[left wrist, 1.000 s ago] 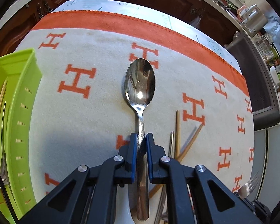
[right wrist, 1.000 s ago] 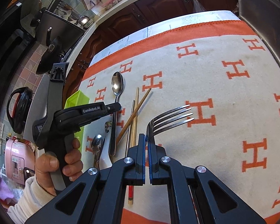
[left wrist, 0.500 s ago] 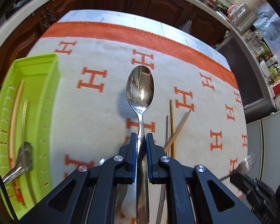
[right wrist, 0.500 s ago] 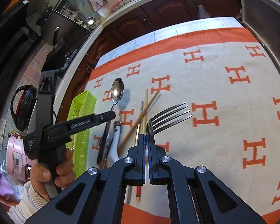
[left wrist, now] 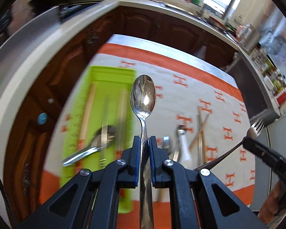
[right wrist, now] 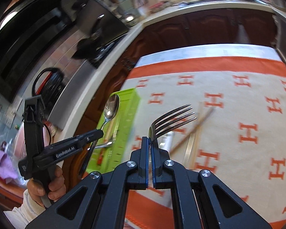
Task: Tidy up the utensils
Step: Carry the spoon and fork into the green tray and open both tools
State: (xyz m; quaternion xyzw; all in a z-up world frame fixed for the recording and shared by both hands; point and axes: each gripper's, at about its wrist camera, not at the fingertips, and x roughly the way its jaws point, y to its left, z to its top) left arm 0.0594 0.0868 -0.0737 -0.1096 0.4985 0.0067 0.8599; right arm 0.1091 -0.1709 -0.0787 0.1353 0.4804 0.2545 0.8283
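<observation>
My left gripper (left wrist: 145,143) is shut on the handle of a steel spoon (left wrist: 144,95) and holds it high, its bowl over the right edge of the green tray (left wrist: 112,72). It also shows in the right wrist view (right wrist: 100,132) with the spoon (right wrist: 111,107). My right gripper (right wrist: 149,143) is shut on a steel fork (right wrist: 171,120), held in the air above the cloth; the fork also shows in the left wrist view (left wrist: 255,127). The tray (right wrist: 129,103) holds a spoon (left wrist: 103,139) and chopsticks (left wrist: 87,112).
On the white and orange cloth (left wrist: 181,70) lie wooden chopsticks (left wrist: 200,127), a white-handled utensil (left wrist: 183,147) and another steel piece (left wrist: 166,141). Dark wooden cabinets (left wrist: 162,24) and a white counter (left wrist: 28,53) ring the table.
Both grippers have risen well above the table with their utensils. The left one has moved left, bringing the spoon towards the green tray. The view is blurred by motion.
</observation>
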